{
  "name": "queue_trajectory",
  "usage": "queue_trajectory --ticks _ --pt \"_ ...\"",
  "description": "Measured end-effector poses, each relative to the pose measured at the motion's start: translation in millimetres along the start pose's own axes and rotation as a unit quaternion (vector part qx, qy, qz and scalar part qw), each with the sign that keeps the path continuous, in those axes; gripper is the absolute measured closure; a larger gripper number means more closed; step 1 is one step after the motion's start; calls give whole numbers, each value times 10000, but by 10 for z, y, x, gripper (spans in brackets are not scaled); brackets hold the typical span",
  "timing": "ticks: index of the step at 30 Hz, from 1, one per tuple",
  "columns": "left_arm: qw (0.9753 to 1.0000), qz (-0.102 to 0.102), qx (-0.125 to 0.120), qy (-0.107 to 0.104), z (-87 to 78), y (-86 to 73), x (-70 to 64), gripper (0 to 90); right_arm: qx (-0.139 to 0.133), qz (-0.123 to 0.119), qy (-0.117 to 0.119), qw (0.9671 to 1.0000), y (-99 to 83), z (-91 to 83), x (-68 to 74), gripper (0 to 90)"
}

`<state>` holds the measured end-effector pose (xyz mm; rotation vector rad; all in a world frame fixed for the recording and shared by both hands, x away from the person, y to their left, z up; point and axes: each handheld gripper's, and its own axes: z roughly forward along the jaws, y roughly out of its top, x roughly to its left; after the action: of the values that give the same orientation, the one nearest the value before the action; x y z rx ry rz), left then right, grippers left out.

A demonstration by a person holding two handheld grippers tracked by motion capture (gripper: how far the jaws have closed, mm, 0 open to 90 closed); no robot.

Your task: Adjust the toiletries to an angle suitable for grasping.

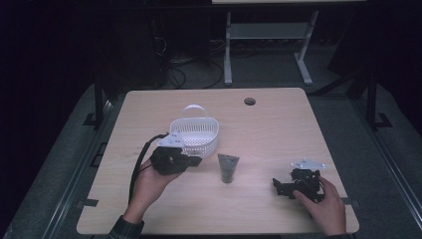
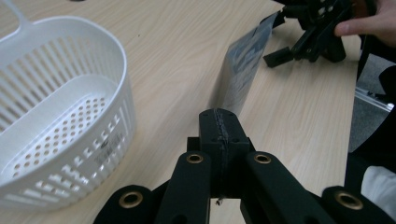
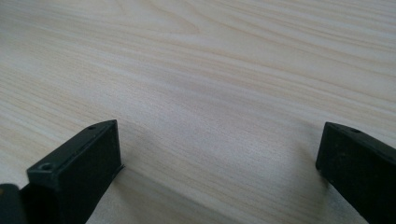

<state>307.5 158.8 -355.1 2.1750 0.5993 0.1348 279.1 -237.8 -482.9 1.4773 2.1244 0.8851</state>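
A dark grey squeeze tube sits in the middle of the table, its wide crimped end away from me; in the left gripper view the tube looks upright just beyond my jaws. A white perforated basket with a handle stands behind and left of it. My left gripper hovers between basket and tube, jaws shut with nothing in them. My right gripper rests on the table at the right, its jaws wide open over bare wood.
The light wooden table has a round cable hole near its far edge. The basket wall lies close on the left of my left gripper. Dark floor, cables and a desk frame lie beyond the table.
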Motion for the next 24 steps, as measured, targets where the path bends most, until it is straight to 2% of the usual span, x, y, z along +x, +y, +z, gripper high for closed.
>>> queue_trajectory --ticks 13,24 --pt "9999 113 -68 -77 96 192 -33 898 0 -3 5 10000 0 -1 0 0" --pt "9998 170 16 -88 201 289 -43 898 -1 -5 -2 10000 0 -1 -1 0"
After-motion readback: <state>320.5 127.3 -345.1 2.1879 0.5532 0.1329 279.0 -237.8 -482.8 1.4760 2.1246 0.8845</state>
